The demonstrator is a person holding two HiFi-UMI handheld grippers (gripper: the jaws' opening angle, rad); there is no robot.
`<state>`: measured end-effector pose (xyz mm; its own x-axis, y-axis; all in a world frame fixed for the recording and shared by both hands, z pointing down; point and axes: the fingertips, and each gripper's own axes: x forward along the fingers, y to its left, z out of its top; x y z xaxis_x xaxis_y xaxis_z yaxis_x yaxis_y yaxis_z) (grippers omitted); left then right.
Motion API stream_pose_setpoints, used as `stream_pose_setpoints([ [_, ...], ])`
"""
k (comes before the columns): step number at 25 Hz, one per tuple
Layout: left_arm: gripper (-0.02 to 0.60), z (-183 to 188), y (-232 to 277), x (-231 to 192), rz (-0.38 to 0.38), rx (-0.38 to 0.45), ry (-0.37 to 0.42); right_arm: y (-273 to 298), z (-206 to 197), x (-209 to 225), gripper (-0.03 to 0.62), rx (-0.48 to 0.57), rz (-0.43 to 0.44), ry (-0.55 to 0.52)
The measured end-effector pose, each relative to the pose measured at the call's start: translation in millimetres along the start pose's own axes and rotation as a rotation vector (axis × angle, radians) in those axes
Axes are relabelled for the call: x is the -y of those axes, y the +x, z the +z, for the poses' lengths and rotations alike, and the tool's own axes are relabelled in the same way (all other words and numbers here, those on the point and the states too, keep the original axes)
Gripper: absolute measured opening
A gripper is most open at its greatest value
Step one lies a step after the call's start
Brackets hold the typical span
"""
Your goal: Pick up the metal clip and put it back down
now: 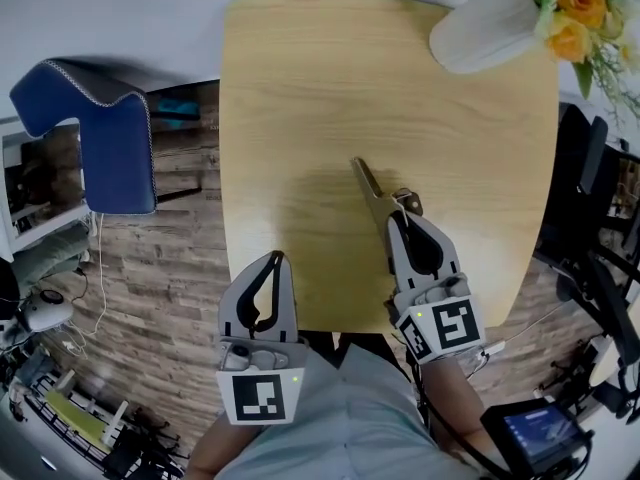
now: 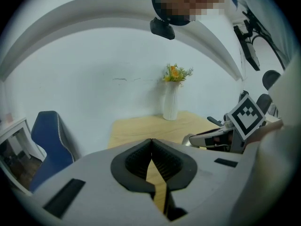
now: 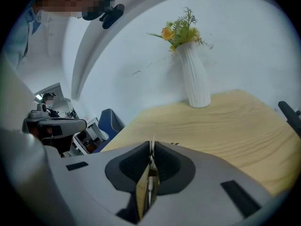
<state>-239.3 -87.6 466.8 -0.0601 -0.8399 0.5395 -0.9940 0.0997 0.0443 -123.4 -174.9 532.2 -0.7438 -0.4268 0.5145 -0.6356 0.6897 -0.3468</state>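
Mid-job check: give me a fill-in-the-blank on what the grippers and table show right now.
1. The right gripper is shut on the metal ____.
2. The left gripper, jaws together, holds ____.
3. The white vase on the table holds yellow ____.
4. The chair beside the table is ____.
Missing words: clip; nothing; flowers; blue.

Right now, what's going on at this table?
A person works two hand-held grippers over a wooden table. The right claw is shut on the metal clip, which sticks out ahead of it over the table's middle. I cannot tell whether the clip is lifted clear. The left claw is shut and empty, near the table's front edge. A white vase of flowers stands at the far corner.
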Motion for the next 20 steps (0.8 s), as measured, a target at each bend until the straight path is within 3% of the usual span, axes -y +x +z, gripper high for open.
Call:
stream_pose_setpoints([
  [11, 0.018, 46.1, -46.9, 41.7, -0.043, 0.145, 0.054, -68.6, 53.7, -7.6, 0.057, 0.161, -0.051, -0.069],
  [20, 0.018, 95.0, -86.1, 109.6, -0.131, 0.292, 0.093, -171.5, 101.2, 12.7, 0.057, 0.308, -0.18, -0.162],
])
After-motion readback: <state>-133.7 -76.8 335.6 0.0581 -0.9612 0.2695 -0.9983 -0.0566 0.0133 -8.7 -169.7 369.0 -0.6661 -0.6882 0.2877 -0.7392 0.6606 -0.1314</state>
